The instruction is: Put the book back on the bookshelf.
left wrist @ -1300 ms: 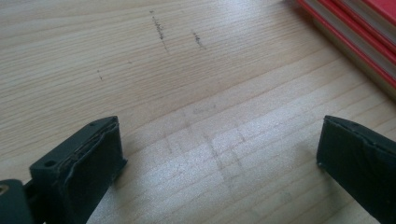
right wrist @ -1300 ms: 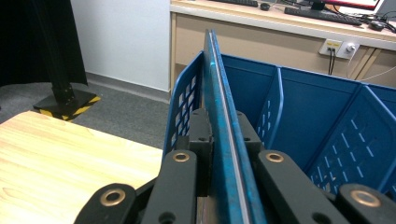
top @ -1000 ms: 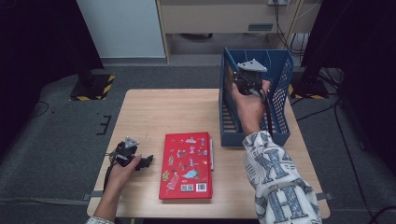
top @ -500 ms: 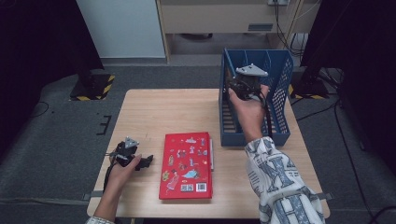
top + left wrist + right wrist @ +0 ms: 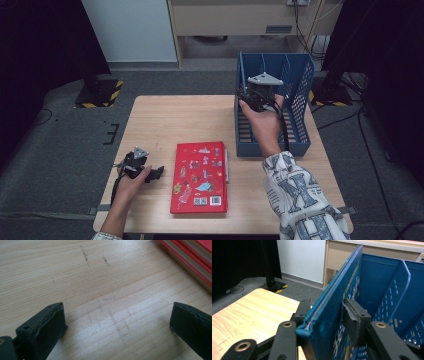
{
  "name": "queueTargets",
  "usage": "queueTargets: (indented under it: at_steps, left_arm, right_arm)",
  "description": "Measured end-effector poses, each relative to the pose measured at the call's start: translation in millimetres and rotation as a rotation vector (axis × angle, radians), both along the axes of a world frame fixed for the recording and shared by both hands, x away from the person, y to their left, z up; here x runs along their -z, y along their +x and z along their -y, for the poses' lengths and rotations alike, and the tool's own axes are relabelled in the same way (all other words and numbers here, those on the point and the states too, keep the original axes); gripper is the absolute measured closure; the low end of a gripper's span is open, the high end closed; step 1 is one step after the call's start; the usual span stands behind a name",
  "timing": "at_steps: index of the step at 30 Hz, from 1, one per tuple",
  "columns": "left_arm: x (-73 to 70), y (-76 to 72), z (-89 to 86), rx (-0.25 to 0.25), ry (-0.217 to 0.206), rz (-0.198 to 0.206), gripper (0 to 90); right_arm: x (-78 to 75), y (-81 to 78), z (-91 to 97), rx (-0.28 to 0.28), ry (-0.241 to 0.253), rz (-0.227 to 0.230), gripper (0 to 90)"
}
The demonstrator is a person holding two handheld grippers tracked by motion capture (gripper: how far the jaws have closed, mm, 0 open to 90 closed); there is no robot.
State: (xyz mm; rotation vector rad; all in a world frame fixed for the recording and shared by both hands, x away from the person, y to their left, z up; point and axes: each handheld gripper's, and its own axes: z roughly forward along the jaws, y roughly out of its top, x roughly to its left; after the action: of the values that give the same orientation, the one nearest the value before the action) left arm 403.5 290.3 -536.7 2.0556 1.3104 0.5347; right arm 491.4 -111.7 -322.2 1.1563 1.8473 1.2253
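Blue book (image 5: 329,322) stands upright in the blue rack (image 5: 300,85) between the right tongs (image 5: 325,315), which have just been opening; whether the pads touch is unclear. Left tongs (image 5: 117,325) rest spread on the bench (image 5: 175,120) beside a red book (image 5: 200,177), cut off in their view.

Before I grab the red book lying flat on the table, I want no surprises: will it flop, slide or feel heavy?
Probably stiff: the red book shows a thick, straight edge of covers and pages in the left gripper view. Given that thickness, it is likely fairly heavy for its size. Lying flat on the smooth wooden table, it would probably slide when pushed rather than tip.
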Motion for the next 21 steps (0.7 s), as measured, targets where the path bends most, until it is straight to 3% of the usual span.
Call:
queueTargets:
  at_steps: [13,21]
  left_arm:
    - [0.1,-0.1,0.2,-0.002,-0.003,-0.002,0.0]
    - [-0.3,-0.3,-0.2,0.002,0.004,-0.006,0.0]
  right_arm:
    - [4.5,-0.3,-0.7,-0.024,0.009,-0.016,49.7]
    - [13.1,-11.4,10.7,-0.047,0.028,-0.008,27.8]
